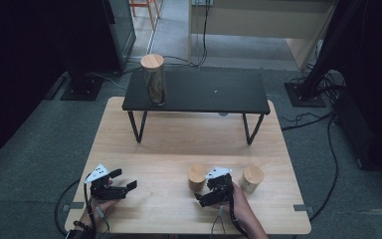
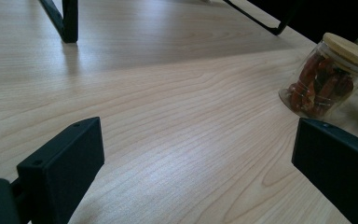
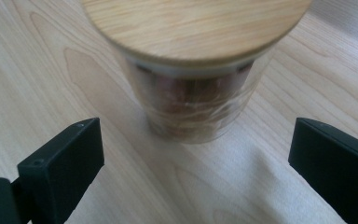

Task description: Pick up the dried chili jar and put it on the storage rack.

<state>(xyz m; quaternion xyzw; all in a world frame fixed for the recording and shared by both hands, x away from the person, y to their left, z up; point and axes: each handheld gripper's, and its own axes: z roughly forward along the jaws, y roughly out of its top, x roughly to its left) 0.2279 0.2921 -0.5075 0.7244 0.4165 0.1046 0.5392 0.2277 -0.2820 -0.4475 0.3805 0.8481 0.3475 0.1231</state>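
1. We have the right gripper low at the lower middle of the high view, between two short jars w/ wooden lids. Its own view looks at one short jar close up, centred between the fingers.
2. Which of the two that is we can't say for sure; in the high view the left short jar sits just beside the gripper, the other short jar a bit off to the right.
3. Right fingers are spread wide, nothing between them yet; the jar stands upright on the desk, apart from both fingers.
4. Left gripper hovers at lower left of the high view, fingers also spread, holding nothing. Its view shows a jar of red stuff at the right edge.
5. A tall jar stands on the black shelf at the upper middle, well apart from both grippers.
6. Handling, our guess: glass wall, so stiff, smooth, prob. slippery, breakable if tipped or dropped. Contents look dry & light; weight is mostly the glass.
7. Where to grip: on the glass body below the lid, fingers on opposite sides. Lid may just sit loose, so don't lift by it.
8. Close gently; keep it upright.
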